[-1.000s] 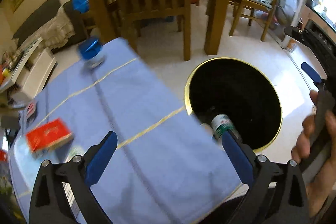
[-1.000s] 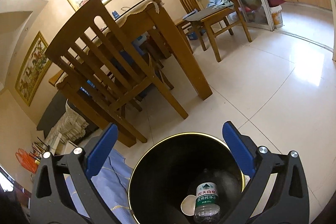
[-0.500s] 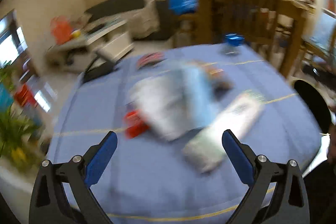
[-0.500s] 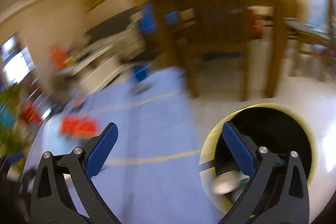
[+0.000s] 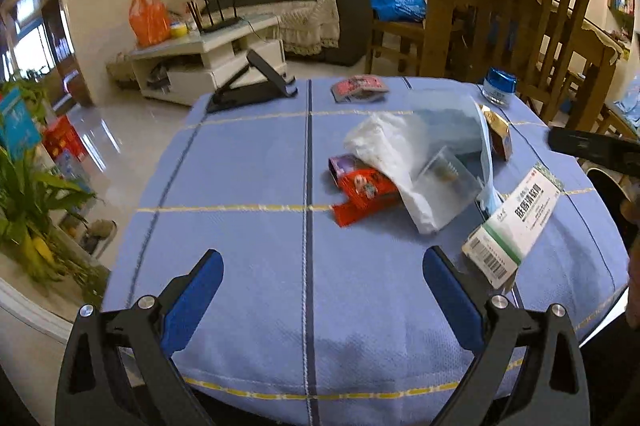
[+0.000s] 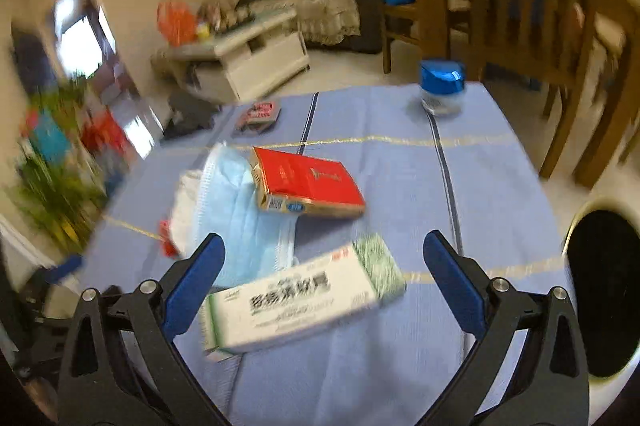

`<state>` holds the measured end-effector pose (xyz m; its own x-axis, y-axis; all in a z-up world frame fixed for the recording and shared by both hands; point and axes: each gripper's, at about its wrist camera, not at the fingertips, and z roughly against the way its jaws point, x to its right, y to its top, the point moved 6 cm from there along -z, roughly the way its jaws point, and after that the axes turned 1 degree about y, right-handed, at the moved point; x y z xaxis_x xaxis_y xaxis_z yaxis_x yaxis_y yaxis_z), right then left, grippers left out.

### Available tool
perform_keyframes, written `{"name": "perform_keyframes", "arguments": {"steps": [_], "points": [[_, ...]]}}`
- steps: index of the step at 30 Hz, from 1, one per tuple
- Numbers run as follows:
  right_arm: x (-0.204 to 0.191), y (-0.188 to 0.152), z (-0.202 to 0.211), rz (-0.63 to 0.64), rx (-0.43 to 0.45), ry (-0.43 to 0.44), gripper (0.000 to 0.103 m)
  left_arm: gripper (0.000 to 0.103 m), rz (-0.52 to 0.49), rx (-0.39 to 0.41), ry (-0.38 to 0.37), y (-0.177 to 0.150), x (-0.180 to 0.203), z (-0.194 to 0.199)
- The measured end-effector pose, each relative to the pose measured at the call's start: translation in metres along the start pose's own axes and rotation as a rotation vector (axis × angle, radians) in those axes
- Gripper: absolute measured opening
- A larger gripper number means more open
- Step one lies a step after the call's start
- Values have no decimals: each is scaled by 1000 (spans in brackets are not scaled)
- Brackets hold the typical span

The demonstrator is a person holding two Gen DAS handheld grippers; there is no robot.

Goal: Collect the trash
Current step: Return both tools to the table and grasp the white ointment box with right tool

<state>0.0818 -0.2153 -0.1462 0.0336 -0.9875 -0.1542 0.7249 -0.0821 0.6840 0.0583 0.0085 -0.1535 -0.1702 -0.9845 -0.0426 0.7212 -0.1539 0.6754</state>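
Trash lies on a blue tablecloth (image 5: 248, 186): a white-green medicine box (image 5: 514, 226) (image 6: 300, 300), a blue face mask (image 6: 244, 210) (image 5: 486, 162), a red cigarette pack (image 6: 308, 182), a white tissue (image 5: 384, 146), a clear plastic packet (image 5: 444, 182) and a red wrapper (image 5: 360, 194). My left gripper (image 5: 320, 290) is open and empty above the near cloth. My right gripper (image 6: 324, 278) is open and empty just over the medicine box. The black bin (image 6: 604, 290) stands at the right.
A blue-lidded jar (image 5: 498, 90) (image 6: 442, 86) and a small card pack (image 5: 360, 88) sit at the table's far side, with a black stand (image 5: 252, 82). Wooden chairs (image 5: 532, 18) and a table are behind. Plants (image 5: 28, 202) stand at the left.
Both grippers have swung away from the bin, where a bottle and cup lay, to face the table's trash. Both stay open.
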Motion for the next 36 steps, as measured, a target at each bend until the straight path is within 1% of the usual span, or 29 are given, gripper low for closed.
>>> {"name": "perform_keyframes", "arguments": {"steps": [1, 3, 5, 8, 9, 11, 12, 13, 14, 16, 17, 18, 19, 20, 21, 22, 23, 25, 26, 28, 29, 30, 31, 33, 35, 36], "points": [[-10, 4, -7, 73, -5, -36, 98, 96, 5, -3, -10, -2, -1, -3], [-18, 5, -18, 130, -32, -8, 96, 96, 9, 2, -13, -3, -6, -2], [-21, 9, -27, 144, -50, -5, 95, 96, 12, 4, 1, -4, -14, -3], [-20, 10, -28, 156, -66, 5, 94, 96, 39, -10, 7, -7, -26, -9], [-17, 5, -27, 146, -82, 2, 97, 96, 50, -17, 6, -8, -30, -12], [0, -13, -27, 14, -149, -47, 97, 96, 69, -27, 2, -9, -35, -17], [13, -27, -26, -121, -190, -58, 97, 96, 74, -30, 0, -9, -36, -19], [23, -43, -25, -267, -229, -48, 97, 96, 81, -35, -8, -9, -35, -23], [29, -54, -22, -360, -245, -60, 97, 96, 83, -38, -15, -9, -34, -25], [33, -72, -18, -520, -239, -101, 98, 96, 79, -47, -29, -9, -29, -31], [29, -74, -19, -548, -242, -115, 99, 96, 74, -52, -40, -9, -25, -33], [23, -69, -20, -547, -222, -142, 99, 96, 67, -53, -49, -9, -22, -33], [18, -64, -21, -562, -205, -130, 98, 96, 62, -51, -53, -9, -21, -33], [14, -58, -23, -612, -180, -119, 97, 96, 53, -46, -53, -10, -20, -32], [13, -55, -25, -634, -172, -129, 97, 96, 46, -41, -50, -11, -20, -31], [10, -51, -30, -628, -177, -158, 97, 96, 43, -41, -45, -13, -21, -31], [2, -47, -41, -575, -208, -201, 97, 96, 46, -40, -39, -14, -24, -31], [-6, -53, -54, -528, -257, -257, 98, 96, 65, -43, -38, -15, -32, -32], [-9, -55, -53, -497, -249, -290, 98, 96, 84, -50, -40, -17, -37, -34], [-20, -56, -51, -440, -240, -309, 87, 96, 110, -67, -45, -20, -44, -39], [-24, -56, -51, -411, -233, -322, 76, 96, 119, -75, -50, -21, -46, -41], [-26, -56, -49, -371, -222, -324, 70, 96, 121, -78, -53, -21, -47, -42], [-27, -58, -47, -354, -217, -311, 68, 96, 119, -74, -54, -20, -46, -41], [-19, -61, -38, -337, -211, -248, 53, 96, 105, -56, -49, -18, -44, -36], [1, -67, -20, -372, -211, -183, 52, 96, 83, -33, -49, -16, -38, -31], [13, -69, -15, -371, -214, -190, 52, 96, 73, -22, -52, -15, -35, -29]]}}
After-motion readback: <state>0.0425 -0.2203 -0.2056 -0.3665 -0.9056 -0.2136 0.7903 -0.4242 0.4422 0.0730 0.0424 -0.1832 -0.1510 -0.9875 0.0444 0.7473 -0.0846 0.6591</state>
